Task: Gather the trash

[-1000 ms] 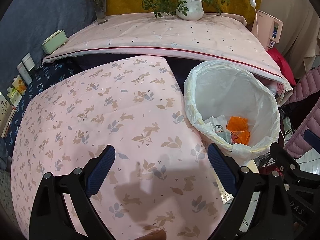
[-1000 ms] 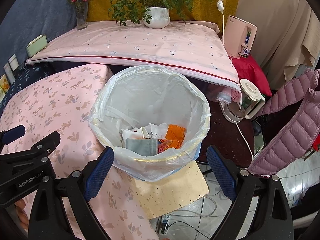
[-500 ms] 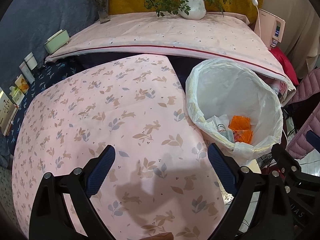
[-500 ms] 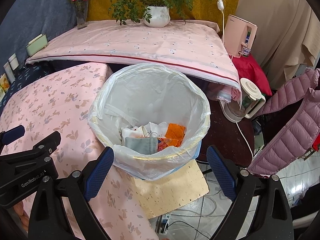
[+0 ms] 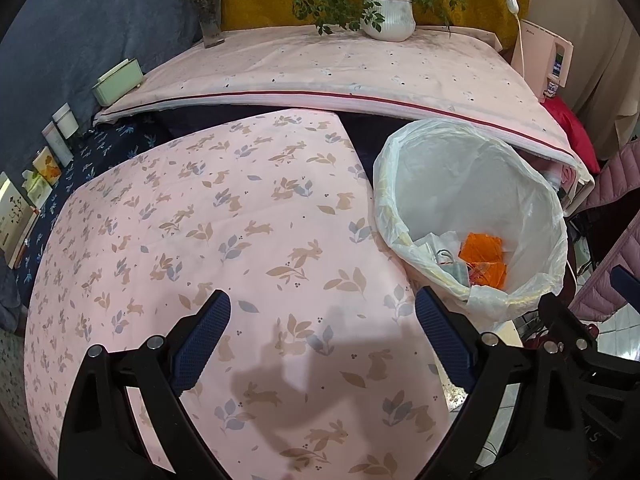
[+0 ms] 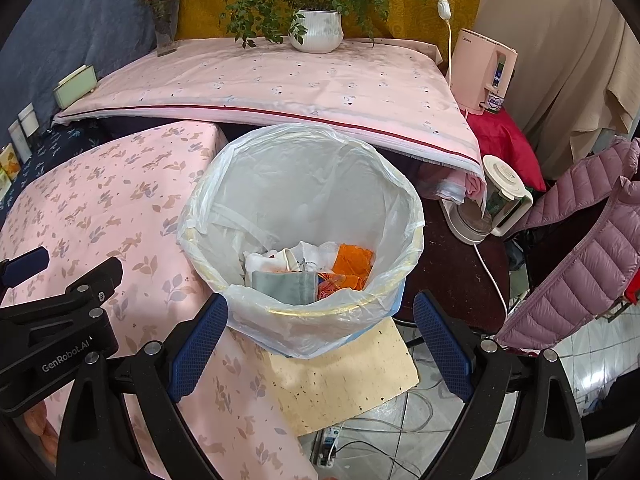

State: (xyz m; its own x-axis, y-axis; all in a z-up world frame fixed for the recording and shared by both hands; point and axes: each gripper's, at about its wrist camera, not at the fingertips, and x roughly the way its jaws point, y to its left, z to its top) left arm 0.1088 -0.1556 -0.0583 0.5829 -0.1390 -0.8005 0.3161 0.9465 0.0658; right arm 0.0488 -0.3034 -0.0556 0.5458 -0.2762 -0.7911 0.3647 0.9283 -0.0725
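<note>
A bin lined with a white plastic bag (image 6: 304,184) stands beside the pink rabbit-print table (image 5: 208,240); it also shows in the left wrist view (image 5: 480,184). Inside lie orange wrappers (image 6: 354,258), white paper and a grey mask (image 6: 286,286). My left gripper (image 5: 322,338) is open and empty above the table's near part. My right gripper (image 6: 320,340) is open and empty just in front of the bin, above its near rim. I see no loose trash on the tablecloth.
A second pink-covered table (image 6: 280,80) behind holds a potted plant (image 6: 316,32), a flower vase (image 6: 164,36) and a green box (image 6: 76,86). A pink water dispenser (image 6: 482,70), a kettle (image 6: 492,200) and a purple jacket (image 6: 580,248) stand at the right. A yellow board (image 6: 344,376) lies under the bin.
Both grippers have drifted slightly back and up; the view shifts a little. Both stay open and empty. The bin has not moved.
</note>
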